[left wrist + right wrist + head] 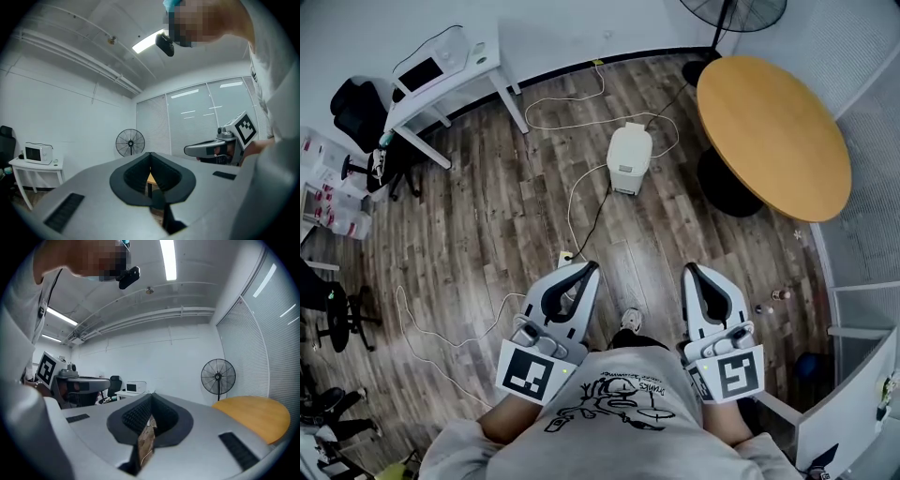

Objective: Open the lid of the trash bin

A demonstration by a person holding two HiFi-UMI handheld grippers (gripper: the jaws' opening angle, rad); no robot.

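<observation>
White trash bin (pixel 629 157) at upper centre has its lid down, untouched; left gripper (pixel 586 270) and right gripper (pixel 692 270) both clenched empty, well short, so whole task remains.

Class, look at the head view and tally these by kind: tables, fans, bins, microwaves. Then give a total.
Tables: 2, round and white
Fan: 1
Bin: 1
Microwave: 1
Total: 5

Smooth white plastic trash bin (pixel 629 157) on matt wood-plank floor (pixel 506 216).
</observation>
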